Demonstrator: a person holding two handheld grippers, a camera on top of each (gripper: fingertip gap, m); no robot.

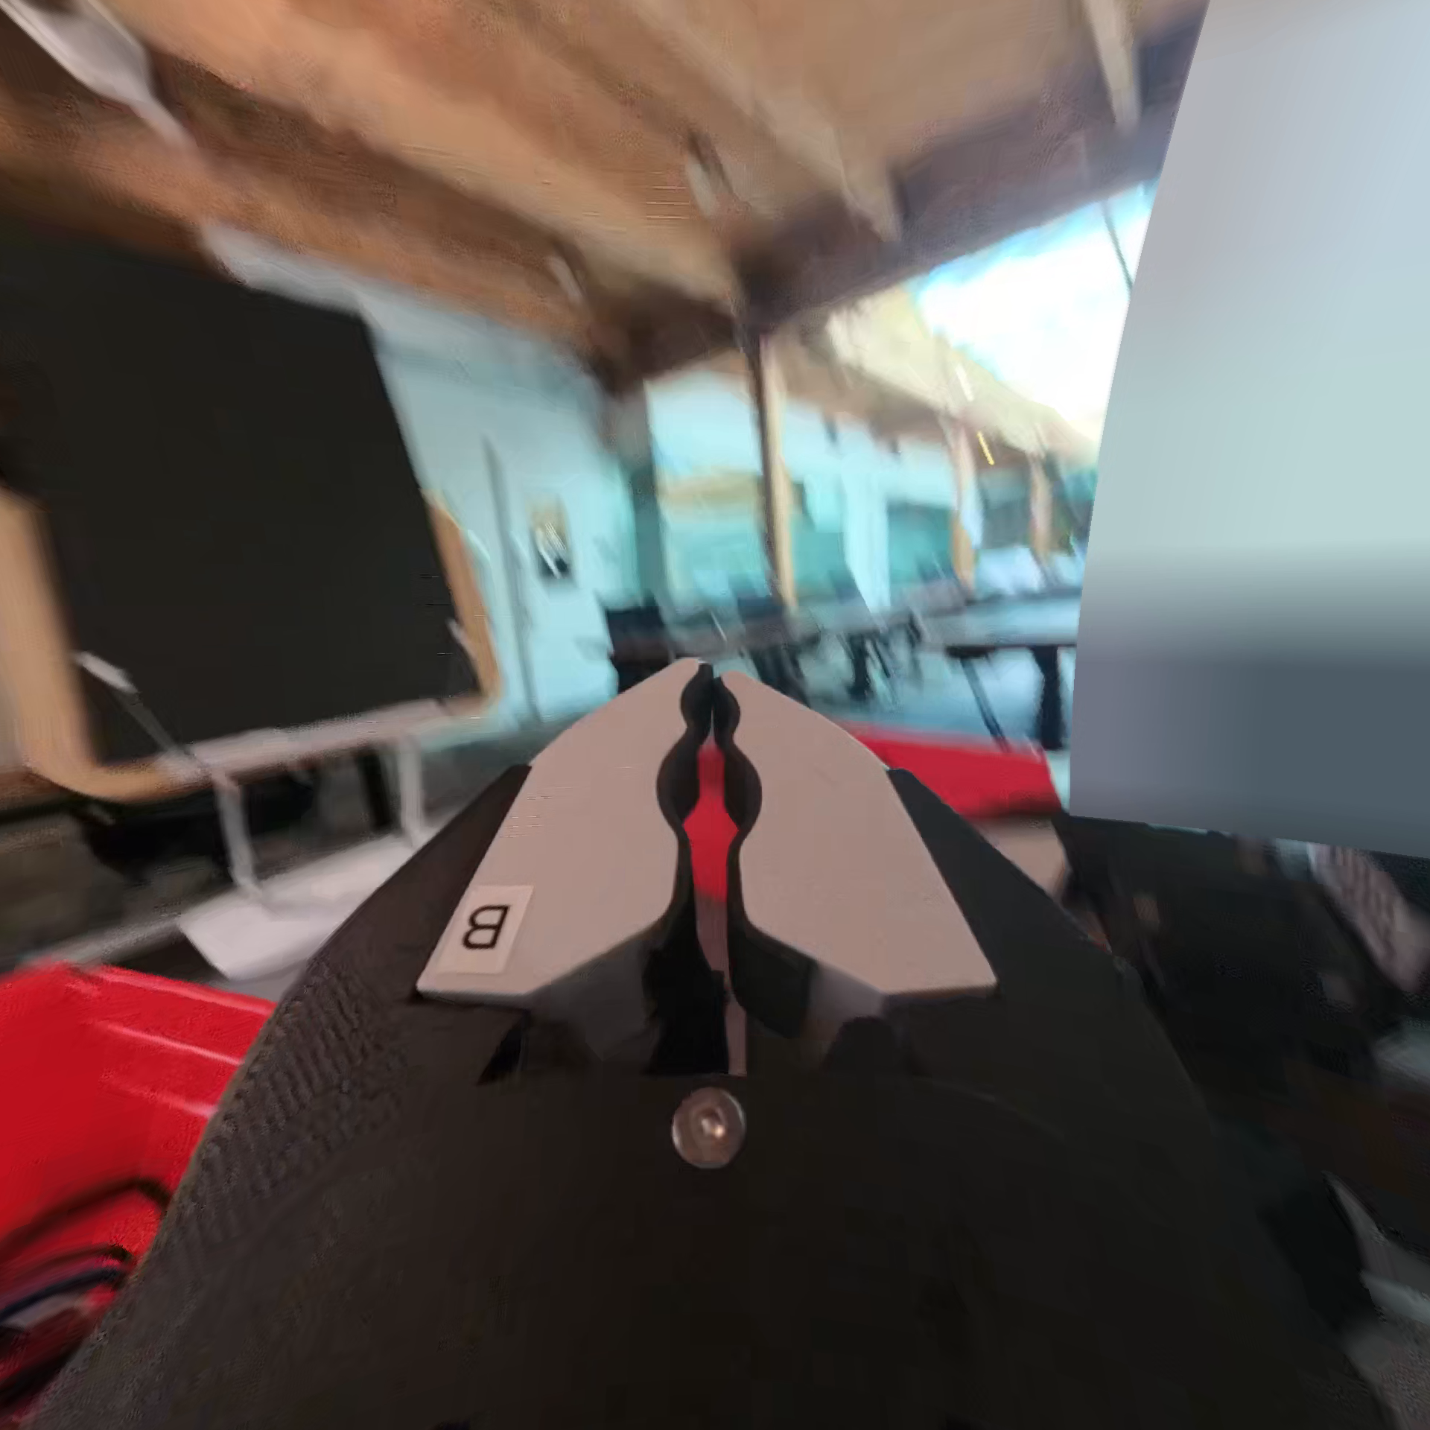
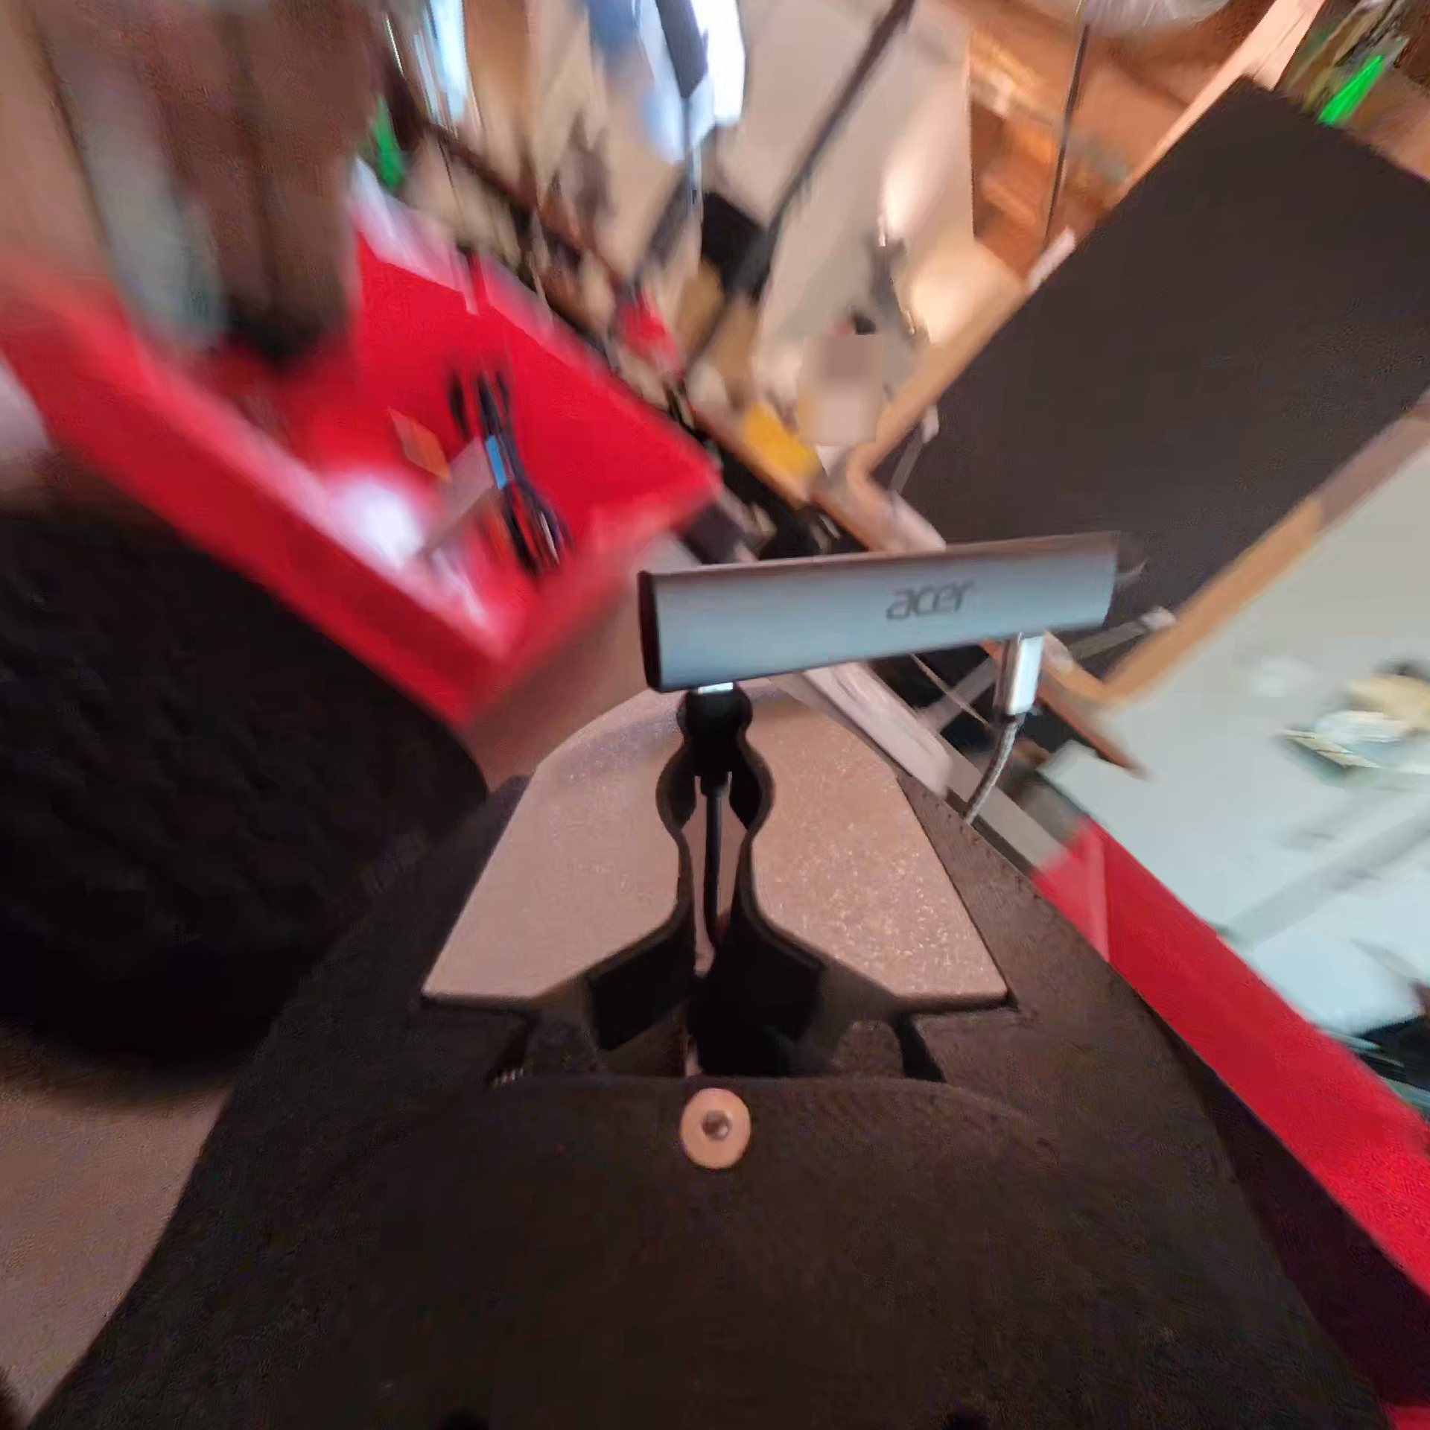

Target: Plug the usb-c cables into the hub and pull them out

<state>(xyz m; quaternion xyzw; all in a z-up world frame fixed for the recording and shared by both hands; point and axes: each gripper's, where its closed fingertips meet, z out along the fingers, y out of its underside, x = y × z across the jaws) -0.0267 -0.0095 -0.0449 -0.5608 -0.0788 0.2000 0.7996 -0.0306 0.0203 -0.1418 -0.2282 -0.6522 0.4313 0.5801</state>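
The right gripper (image 2: 713,708) is pinched on the black plug of a thin black usb-c cable (image 2: 713,832), whose cord runs back down the channel between the two grey fingers (image 2: 843,843) toward six o'clock. That plug sits in the underside of the grey hub (image 2: 867,611), close to the hub's left end, so the hub appears to hang in the air from this one connector alone, with no table under it in the right wrist view. A second, silver-shelled cable (image 2: 1020,673) is seated near the hub's right end, at about three o'clock from the gripper tips, and its braided cord droops toward five o'clock. Gripping the plug body rather than the cord gives a straight line of pull along the port, which is likely why the fingers close just below the hub. The left gripper (image 1: 710,685) is pressed together with nothing between its tips and points out into the room, away from the hub; it holds no part of the task's things. Red bins (image 2: 542,433) lie at ten o'clock in the right wrist view, holding spare dark cables, and both views are smeared by motion. With nothing bracing the hub, pulling either plug free would probably need the left gripper to clamp the hub's body first.
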